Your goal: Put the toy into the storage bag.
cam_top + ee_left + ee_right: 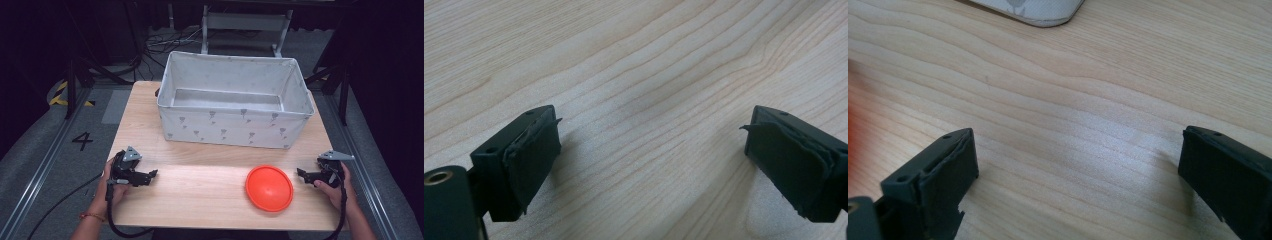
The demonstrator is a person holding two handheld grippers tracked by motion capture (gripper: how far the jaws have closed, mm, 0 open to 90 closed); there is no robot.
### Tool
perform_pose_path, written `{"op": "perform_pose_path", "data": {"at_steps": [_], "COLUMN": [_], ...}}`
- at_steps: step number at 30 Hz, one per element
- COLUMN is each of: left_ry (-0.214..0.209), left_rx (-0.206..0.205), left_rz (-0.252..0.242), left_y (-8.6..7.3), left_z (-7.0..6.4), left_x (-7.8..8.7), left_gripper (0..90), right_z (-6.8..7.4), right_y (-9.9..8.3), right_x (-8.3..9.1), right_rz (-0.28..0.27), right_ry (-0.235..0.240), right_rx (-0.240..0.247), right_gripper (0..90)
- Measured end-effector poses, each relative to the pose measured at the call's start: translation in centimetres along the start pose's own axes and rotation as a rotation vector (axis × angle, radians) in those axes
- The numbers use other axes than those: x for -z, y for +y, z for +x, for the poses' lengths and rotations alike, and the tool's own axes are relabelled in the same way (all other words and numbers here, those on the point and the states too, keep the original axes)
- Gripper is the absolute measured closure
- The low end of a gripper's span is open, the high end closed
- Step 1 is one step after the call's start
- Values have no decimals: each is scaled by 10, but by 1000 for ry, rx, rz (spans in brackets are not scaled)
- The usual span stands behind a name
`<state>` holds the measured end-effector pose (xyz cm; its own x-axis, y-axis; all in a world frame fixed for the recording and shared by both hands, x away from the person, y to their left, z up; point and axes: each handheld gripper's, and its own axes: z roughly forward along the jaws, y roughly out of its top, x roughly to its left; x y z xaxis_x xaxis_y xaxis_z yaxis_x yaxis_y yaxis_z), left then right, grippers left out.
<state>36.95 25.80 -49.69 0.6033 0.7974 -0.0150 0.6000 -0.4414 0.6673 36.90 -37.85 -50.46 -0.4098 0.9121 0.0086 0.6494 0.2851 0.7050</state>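
Risk: the orange disc (269, 188) lies flat on the wooden table (200, 195), just beside the right gripper (303, 173); a level approach would likely push it away (its rim sits low). Both grippers rest low near the table's front corners, the left gripper (150, 175) pointing inward, jaws spread, empty. A fabric bin (232, 127) stands behind.

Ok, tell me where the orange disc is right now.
In the high view the orange disc lies flat on the wooden table, front right, just ahead of the right gripper and in front of the fabric bin.
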Motion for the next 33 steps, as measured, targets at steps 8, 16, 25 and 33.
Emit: {"op": "perform_pose_path", "data": {"at_steps": [8, 16, 25, 33], "left_ry": [5, 2, -20, -23], "left_rx": [5, 6, -18, -23], "left_rz": [4, 2, 12, 12], "left_y": [-2, -5, -6, -6], "left_z": [-1, -2, 0, 0], "left_x": [3, 5, 5, 5], "left_gripper": [74, 73, 54, 53], "right_z": [0, -3, 5, 32], "right_y": [0, 1, 10, 27], "right_x": [0, 4, 20, 31], "right_rz": [1, 34, 2, 13], "right_ry": [1, 26, 136, 238], "right_rx": [1, 16, 38, 81], "right_gripper": [26, 45, 194, 215]}}
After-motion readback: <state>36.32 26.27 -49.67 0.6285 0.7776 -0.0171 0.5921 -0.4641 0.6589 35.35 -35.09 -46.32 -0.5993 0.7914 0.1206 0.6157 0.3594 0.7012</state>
